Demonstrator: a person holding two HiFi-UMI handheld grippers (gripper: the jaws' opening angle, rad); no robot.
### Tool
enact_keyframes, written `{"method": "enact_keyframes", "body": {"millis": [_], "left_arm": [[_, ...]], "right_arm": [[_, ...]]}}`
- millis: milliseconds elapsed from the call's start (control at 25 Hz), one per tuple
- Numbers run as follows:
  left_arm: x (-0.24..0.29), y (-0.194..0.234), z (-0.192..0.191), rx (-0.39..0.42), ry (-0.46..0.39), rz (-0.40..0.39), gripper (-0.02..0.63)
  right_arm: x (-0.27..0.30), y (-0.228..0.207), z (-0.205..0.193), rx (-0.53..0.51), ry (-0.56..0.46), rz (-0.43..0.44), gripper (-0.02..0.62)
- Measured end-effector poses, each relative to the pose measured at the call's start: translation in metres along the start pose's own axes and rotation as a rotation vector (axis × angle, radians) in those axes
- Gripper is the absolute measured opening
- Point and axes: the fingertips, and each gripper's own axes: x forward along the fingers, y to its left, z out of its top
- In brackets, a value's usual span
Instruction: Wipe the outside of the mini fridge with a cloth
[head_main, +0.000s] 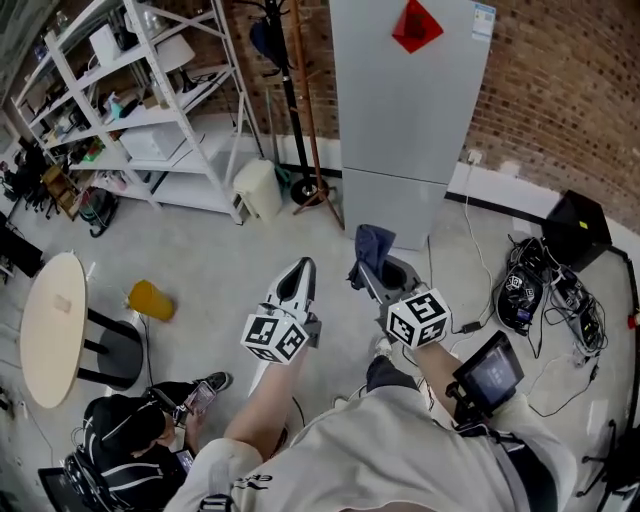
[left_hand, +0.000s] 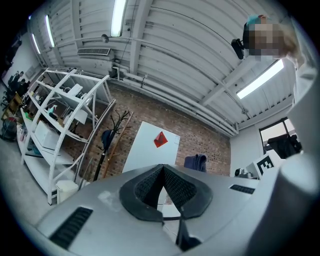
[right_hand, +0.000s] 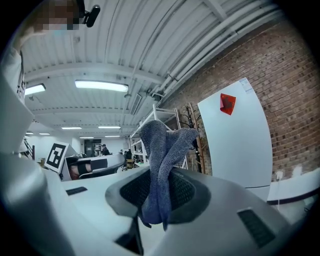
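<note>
The right gripper (head_main: 380, 278) pinches a blue-grey cloth (head_main: 372, 246) in its jaws. The cloth stands bunched above the jaws, in the air on the near side of the fridge (head_main: 405, 110) and not touching it. The grey fridge stands on the floor against the far brick wall (head_main: 560, 90), with a red sticker (head_main: 416, 26) on its door. The left gripper (head_main: 298, 275), beside the right one, has its jaws pressed together on nothing. White shelves (head_main: 130, 110) stand far left.
</note>
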Motion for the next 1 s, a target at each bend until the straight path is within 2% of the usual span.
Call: {"method": "enact_keyframes", "body": {"millis": [200,680,1000], "left_arm": [[0.053,0.026,0.002,0.022,-0.004,0.008,0.003],[0.227,0.069,0.017,0.063,-0.034,0.021,0.003],[0.303,0.102,0.018,0.038,-0.049,0.031,0.003]], "right_arm": [[0.040,-0.043,0.008,-0.005,-0.015,0.017,0.084],[0.133,-0.199,0.070,-0.072,-0.049,0.049,0.084],[0.186,-0.267,0.087,-0.114,-0.052,0.054,0.086]]}}
